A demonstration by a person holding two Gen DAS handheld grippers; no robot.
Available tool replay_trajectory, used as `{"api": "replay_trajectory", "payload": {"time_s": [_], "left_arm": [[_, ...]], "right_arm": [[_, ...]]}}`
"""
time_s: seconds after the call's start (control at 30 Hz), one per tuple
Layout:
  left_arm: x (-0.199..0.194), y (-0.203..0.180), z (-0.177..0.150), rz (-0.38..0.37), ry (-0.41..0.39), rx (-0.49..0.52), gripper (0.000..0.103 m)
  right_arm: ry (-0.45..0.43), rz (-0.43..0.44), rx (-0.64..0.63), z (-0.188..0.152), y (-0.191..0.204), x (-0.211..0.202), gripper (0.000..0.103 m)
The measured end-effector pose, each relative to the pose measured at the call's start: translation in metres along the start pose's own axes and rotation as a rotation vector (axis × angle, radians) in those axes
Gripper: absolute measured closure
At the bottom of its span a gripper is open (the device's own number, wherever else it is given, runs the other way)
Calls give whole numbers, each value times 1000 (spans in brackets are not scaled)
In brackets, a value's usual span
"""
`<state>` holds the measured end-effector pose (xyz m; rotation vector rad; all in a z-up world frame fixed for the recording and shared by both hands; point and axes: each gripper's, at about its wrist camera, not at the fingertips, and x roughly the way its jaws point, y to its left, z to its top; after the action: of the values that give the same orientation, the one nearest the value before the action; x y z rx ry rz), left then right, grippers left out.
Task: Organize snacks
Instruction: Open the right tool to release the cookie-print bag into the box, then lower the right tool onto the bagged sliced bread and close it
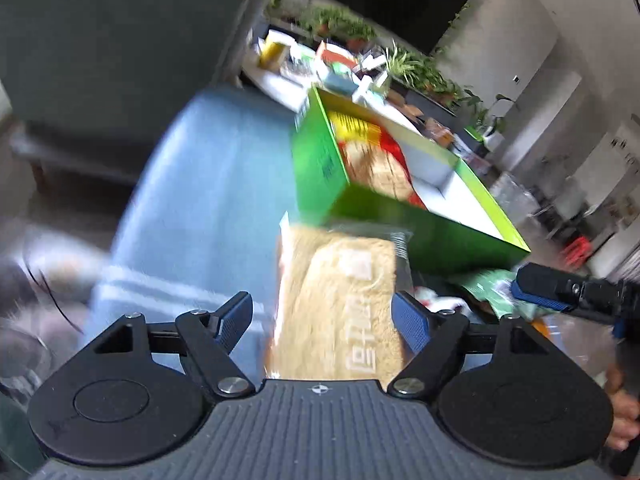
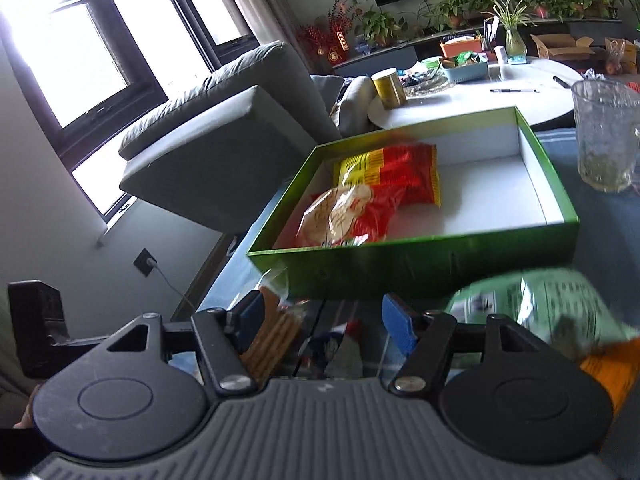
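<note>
A green box [image 2: 424, 264] with a white inside holds two red snack bags [image 2: 384, 196]; it shows in the left wrist view too [image 1: 320, 164]. My left gripper [image 1: 322, 322] is open, and a tan packet of biscuit sticks [image 1: 340, 300] lies between its fingers, just in front of the box. My right gripper [image 2: 328, 322] is open and empty, low over the glass table in front of the box. The tan packet's end [image 2: 272, 336] lies by its left finger. A green snack bag [image 2: 540, 304] lies to its right.
A glass mug [image 2: 604, 136] stands right of the box. A grey sofa [image 2: 224, 132] stands to the left. A round white table [image 2: 472, 96] with a yellow can, baskets and pens is behind. An orange packet [image 2: 612, 368] lies at the right edge.
</note>
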<state>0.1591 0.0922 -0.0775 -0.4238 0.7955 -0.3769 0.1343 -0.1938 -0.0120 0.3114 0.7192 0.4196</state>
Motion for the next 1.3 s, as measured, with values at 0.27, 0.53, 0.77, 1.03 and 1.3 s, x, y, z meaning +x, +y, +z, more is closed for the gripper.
{"api": "replay_trajectory", "payload": {"time_s": [0.27, 0.53, 0.77, 1.03, 1.3], "left_arm": [[6, -47, -24, -108, 69, 100, 29], [1, -108, -46, -224, 104, 188, 35], [-17, -155, -59, -271, 89, 362, 35], [-25, -115, -38, -58, -33, 246, 35], [-2, -95, -23, -60, -16, 190, 34]], "right_arm": [[11, -11, 3, -20, 4, -17, 36], [-16, -50, 99, -36, -24, -41, 36], [-57, -84, 203, -47, -52, -56, 36], [-73, -87, 229, -57, -67, -68, 36], [-19, -48, 223, -65, -55, -58, 36]]}}
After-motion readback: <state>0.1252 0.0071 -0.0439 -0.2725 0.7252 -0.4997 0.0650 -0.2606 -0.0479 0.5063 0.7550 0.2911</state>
